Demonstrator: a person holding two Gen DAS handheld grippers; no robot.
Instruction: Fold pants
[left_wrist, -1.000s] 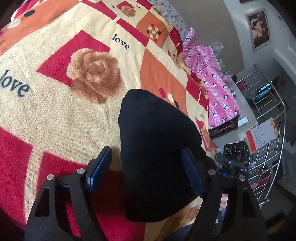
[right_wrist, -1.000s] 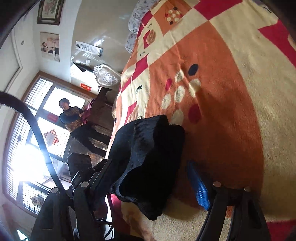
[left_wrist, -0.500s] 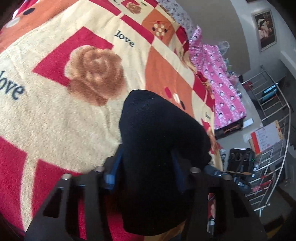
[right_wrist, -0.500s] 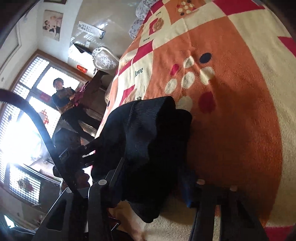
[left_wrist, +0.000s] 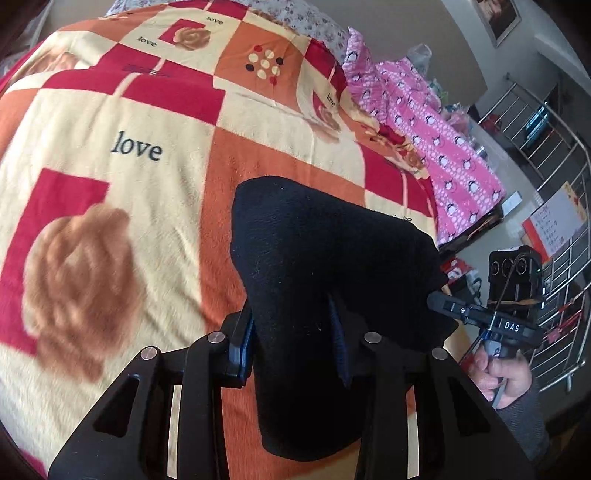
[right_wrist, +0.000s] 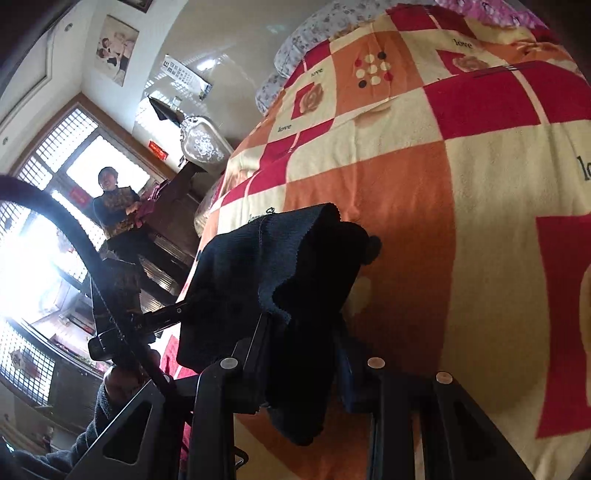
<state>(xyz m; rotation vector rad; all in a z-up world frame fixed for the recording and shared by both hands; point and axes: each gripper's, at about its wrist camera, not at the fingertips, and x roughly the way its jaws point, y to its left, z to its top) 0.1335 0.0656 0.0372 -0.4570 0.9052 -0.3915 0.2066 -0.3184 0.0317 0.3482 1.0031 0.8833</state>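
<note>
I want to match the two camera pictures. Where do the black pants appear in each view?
Left wrist view: the black pants fill the lower centre, clamped in the left gripper.
Right wrist view: the black pants are at lower centre-left, clamped in the right gripper.
Shared landmark: the dotted orange square of the blanket, near the top in both.

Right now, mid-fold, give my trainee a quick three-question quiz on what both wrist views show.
1. True or false: the left tongs are shut on the black pants.
2. What do the right tongs grip? A) pink penguin cloth B) black pants C) nothing
3. What word is printed on the blanket?

Key: 1 true; 2 B; 3 love.
</note>
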